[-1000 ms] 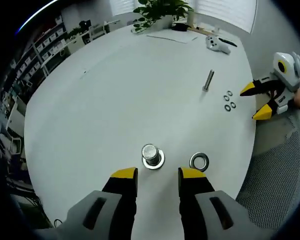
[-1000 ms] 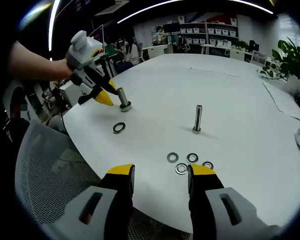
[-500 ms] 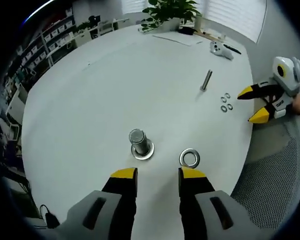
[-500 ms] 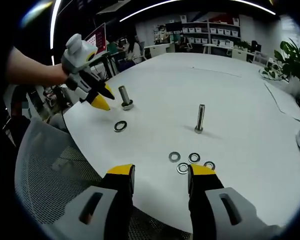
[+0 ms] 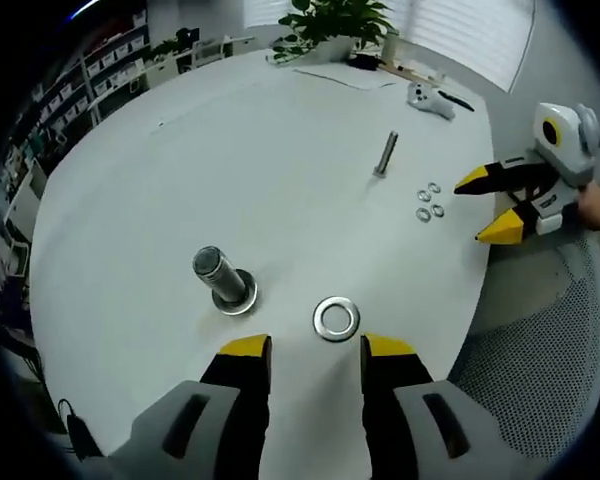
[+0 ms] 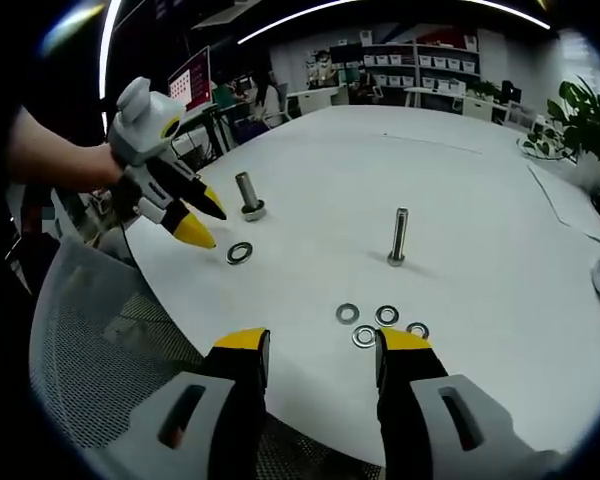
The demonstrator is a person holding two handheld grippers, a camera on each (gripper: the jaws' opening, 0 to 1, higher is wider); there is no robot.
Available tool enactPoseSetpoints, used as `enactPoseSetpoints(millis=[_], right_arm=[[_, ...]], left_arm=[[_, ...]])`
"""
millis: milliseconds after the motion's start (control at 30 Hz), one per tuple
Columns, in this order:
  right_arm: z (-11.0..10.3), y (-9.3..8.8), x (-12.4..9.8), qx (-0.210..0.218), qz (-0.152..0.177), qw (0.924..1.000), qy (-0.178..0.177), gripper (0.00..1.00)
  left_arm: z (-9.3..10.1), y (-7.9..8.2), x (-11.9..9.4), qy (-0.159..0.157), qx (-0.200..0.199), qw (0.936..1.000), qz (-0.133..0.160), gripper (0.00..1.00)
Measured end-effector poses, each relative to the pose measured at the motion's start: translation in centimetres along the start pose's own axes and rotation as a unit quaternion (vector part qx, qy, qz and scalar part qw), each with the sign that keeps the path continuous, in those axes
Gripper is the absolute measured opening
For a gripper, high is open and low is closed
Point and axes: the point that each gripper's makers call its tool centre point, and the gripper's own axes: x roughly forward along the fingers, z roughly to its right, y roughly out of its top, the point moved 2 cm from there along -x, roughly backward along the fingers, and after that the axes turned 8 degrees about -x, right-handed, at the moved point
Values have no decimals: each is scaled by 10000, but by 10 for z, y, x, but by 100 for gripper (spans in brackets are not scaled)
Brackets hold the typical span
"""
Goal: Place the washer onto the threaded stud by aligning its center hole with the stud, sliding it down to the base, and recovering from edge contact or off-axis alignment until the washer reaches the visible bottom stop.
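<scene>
Silver washer [image 5: 336, 318] and stud [image 5: 221, 280] on white table [image 5: 230, 160]; yellow-tipped tool [image 5: 308, 350].

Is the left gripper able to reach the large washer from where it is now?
Probably yes. The large washer lies flat just ahead of the open left gripper, with bare table between; the thick stud stands aside.

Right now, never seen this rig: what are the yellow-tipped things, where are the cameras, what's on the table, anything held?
A person holds two hand tools, each a two-jaw gripper with a fisheye camera looking along its jaws. The left gripper sees its own open jaws above a large washer lying flat beside a thick stud. The right gripper, also open, looks over four small washers and a thin upright bolt on the white table. Nothing is held.
</scene>
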Motion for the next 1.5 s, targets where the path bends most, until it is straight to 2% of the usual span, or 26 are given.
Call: enactPoseSetpoints(millis=[200,300,400,533,767,1233,1500], right_arm=[[1,1,0,11,13,10000,-14,45],[2,1,-1,47,47,10000,-45,45],[3,1,-1,90,59,9999,-65,45],[2,1,-1,43,38,10000,-39,45],[1,1,-1,37,39,10000,-30,45],[1,2,-1,39,59,10000,-25,45],[2,2,-1,51,83,9999,-30,45]], left_arm=[[7,3,10,0,202,9998,-52,33],[9,3,14,58,763,9970,-146,30],[12,1,18,-31,623,9978,-223,30],[13,2,21,-15,668,9974,-256,30],[14,-1,24,49,986,9944,-365,29],[10,3,27,-38,914,9953,-309,21],[7,0,26,-7,979,9941,-464,21]])
